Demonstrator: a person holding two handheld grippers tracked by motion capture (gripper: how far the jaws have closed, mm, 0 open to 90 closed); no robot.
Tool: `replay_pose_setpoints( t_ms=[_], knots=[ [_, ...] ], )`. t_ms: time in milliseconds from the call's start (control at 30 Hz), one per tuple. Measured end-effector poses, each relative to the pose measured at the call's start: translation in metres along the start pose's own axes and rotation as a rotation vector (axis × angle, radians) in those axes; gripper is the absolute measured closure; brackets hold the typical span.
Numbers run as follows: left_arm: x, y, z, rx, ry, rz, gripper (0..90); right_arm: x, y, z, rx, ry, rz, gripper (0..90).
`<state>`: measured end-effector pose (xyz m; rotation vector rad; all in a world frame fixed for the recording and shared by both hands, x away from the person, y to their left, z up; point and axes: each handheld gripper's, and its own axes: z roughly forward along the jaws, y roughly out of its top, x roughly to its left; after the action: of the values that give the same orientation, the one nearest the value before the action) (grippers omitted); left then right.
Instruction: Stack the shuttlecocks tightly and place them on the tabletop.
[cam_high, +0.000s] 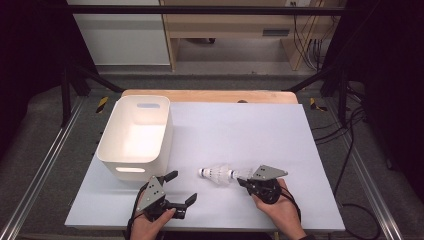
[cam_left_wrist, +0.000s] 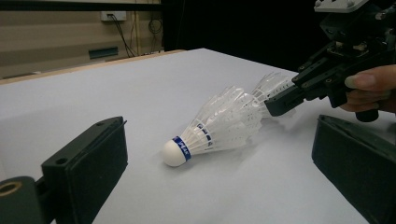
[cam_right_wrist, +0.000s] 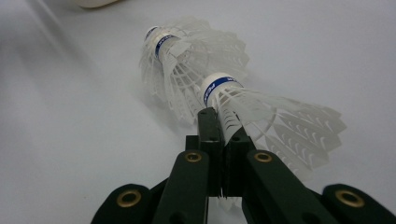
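Note:
Two white feather shuttlecocks lie nested on the white table sheet. The front shuttlecock (cam_high: 214, 173) (cam_left_wrist: 212, 128) (cam_right_wrist: 180, 56) has a blue-banded cork pointing left. The rear shuttlecock (cam_high: 239, 174) (cam_left_wrist: 273, 84) (cam_right_wrist: 261, 109) has its cork pushed into the first one's feathers. My right gripper (cam_high: 242, 181) (cam_right_wrist: 217, 122), also in the left gripper view (cam_left_wrist: 280, 103), is shut on the rear shuttlecock's feathers, low at the table. My left gripper (cam_high: 181, 188) (cam_left_wrist: 218, 149) stands open near the front edge, its jaws wide apart, pointing toward the corks with nothing between them.
A white plastic bin (cam_high: 162, 131) with handle slots stands at the table's left, just behind my left gripper. The white sheet (cam_high: 250, 130) stretches bare to the back and right. Dark frame rails and cables run beside the table.

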<state>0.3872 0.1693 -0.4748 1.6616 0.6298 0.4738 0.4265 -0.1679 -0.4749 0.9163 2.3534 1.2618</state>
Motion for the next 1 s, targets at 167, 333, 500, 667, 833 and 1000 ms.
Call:
replay_pose_setpoints(
  t_ms=[167, 333, 500, 667, 833, 1000],
  knots=[
    [0.0004, 0.0003, -0.0002, 0.001, 0.002, 0.003, 3.2, 0.0003, 0.0006, 0.0016, 0.009, 0.014, -0.008, 89.2],
    [0.0008, 0.0000, -0.0005, 0.000, 0.004, 0.001, 3.2, 0.0002, 0.0012, 0.0035, 0.013, 0.015, -0.011, 89.2],
    [-0.0004, 0.0002, 0.0002, 0.002, -0.002, 0.006, 3.2, 0.0015, 0.0015, 0.0041, 0.018, 0.021, -0.019, 89.2],
    [-0.0002, 0.0004, 0.0000, 0.001, -0.001, 0.005, 3.2, 0.0009, 0.0024, 0.0060, 0.019, 0.023, -0.024, 89.2],
    [0.0004, 0.0007, -0.0004, 0.002, -0.002, 0.006, 3.2, 0.0019, 0.0037, 0.0073, 0.017, 0.026, -0.032, 89.2],
    [0.0008, 0.0012, -0.0015, 0.000, -0.001, 0.006, 3.2, 0.0021, 0.0041, 0.0075, 0.014, 0.029, -0.036, 89.1]
  ],
)
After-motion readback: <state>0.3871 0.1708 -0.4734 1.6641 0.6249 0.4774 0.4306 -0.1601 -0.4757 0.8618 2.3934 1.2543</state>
